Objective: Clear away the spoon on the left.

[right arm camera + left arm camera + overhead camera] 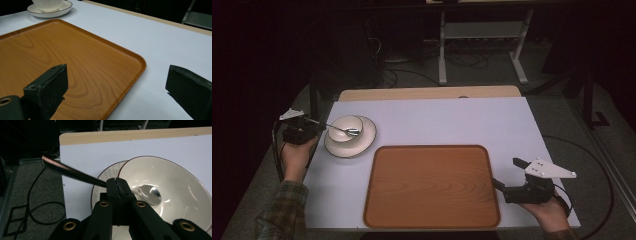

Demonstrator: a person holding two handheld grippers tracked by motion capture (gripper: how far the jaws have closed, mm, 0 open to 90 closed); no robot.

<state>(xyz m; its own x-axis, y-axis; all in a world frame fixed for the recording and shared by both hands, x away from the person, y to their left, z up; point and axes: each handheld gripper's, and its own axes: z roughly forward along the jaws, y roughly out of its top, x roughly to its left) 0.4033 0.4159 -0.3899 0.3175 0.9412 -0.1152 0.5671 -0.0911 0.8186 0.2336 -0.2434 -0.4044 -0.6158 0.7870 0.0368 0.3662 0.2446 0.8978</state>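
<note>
A metal spoon [343,130] rests its scoop end in a white bowl [347,123] that stands on a white, dark-rimmed plate [362,145] at the table's left. My left gripper [318,125] is shut on the spoon's stem, beside the bowl's left rim. In the left gripper view the jaws [117,185] pinch the spoon [72,173]; its handle sticks out to the upper left and its scoop lies inside the bowl [175,175]. My right gripper [507,173] is open with nothing in it by the right edge of a wooden tray [432,187]. Its jaws [117,75] stand wide over the tray's corner [62,50].
The tray lies empty at the front centre of the pale table [452,120]. The bowl [47,3] and the plate [53,11] show far off in the right gripper view. Cables trail on the floor [37,202] left of the table. A desk frame [482,45] stands behind.
</note>
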